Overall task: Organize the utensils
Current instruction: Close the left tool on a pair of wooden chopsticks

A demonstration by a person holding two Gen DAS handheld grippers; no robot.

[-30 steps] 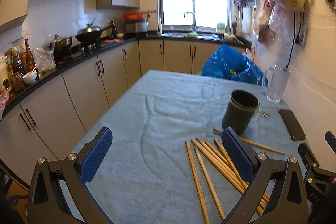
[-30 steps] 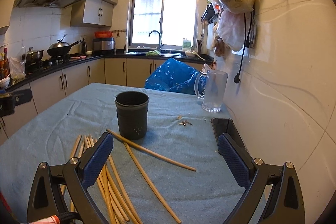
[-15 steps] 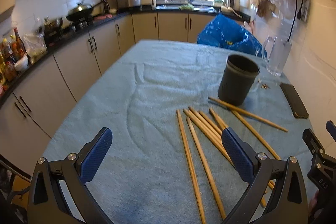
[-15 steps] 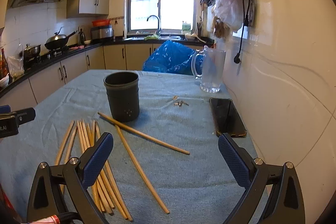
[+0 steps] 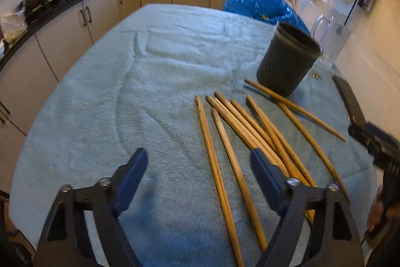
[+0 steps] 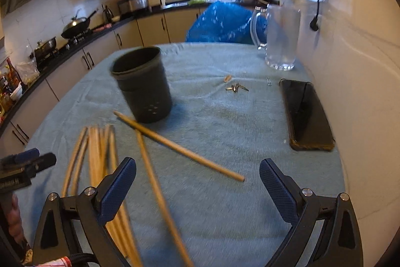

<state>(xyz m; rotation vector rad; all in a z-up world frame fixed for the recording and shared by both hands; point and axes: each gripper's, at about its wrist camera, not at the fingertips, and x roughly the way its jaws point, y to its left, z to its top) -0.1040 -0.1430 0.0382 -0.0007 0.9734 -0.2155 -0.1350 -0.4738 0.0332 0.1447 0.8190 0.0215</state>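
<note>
Two hand-held tools hover low over a cloth-covered bench (image 5: 105, 96) strewn with wooden chopsticks (image 5: 252, 131), none yet in the dark utensil cup (image 5: 287, 61) standing upright behind them. The left tool (image 5: 197, 174) is spread wide and holds nothing, its right finger over the near ends of the bunched sticks. The right tool (image 6: 197, 182) is likewise spread and empty, facing two crossed chopsticks (image 6: 175, 147) that lie just in front of the cup (image 6: 142, 86). The step in hand appears to be the approach for a first pickup, though motion blur makes the chosen stick unclear. Next, one tool must straddle a single stick, pinch it, and tip it into the cup.
</note>
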